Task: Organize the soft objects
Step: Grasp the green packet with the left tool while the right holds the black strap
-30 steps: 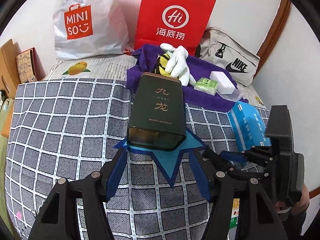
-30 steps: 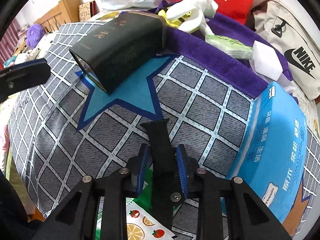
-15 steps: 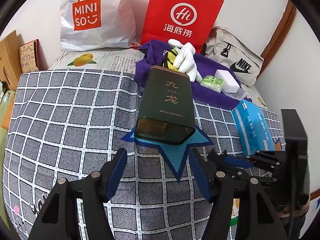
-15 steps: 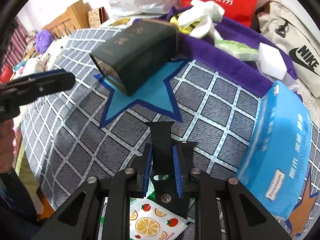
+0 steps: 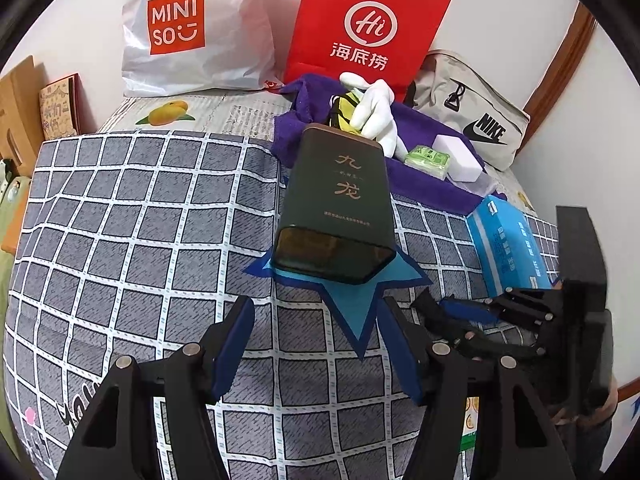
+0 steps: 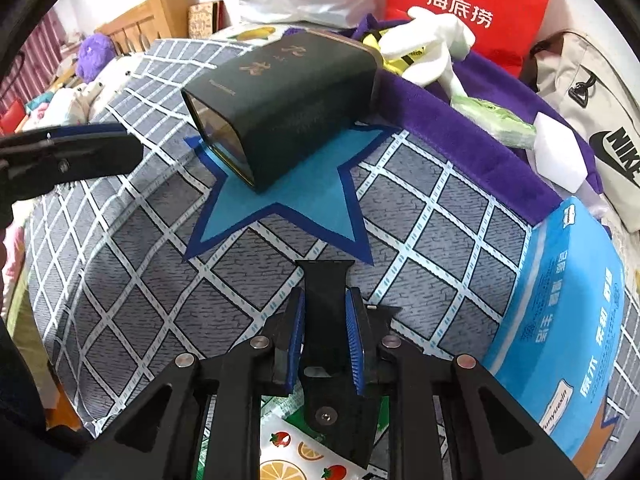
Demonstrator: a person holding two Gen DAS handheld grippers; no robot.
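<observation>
The right gripper (image 6: 326, 332), its jaws just closed further, pinches a black strap-like piece (image 6: 325, 280) over the near edge of the bed (image 5: 120, 220). It would do best to grip squarely before lifting. The left gripper (image 5: 316, 344) hangs spread and empty near the dark green tin (image 5: 340, 208), well short of the white plush glove (image 5: 374, 110) on the far purple towel (image 5: 424, 188).

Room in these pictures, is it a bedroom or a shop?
Probably a bedroom at home. A checked quilt covers what looks like a bed, a wooden headboard and a purple plush toy sit at one end, and shopping bags lean against the wall.
</observation>
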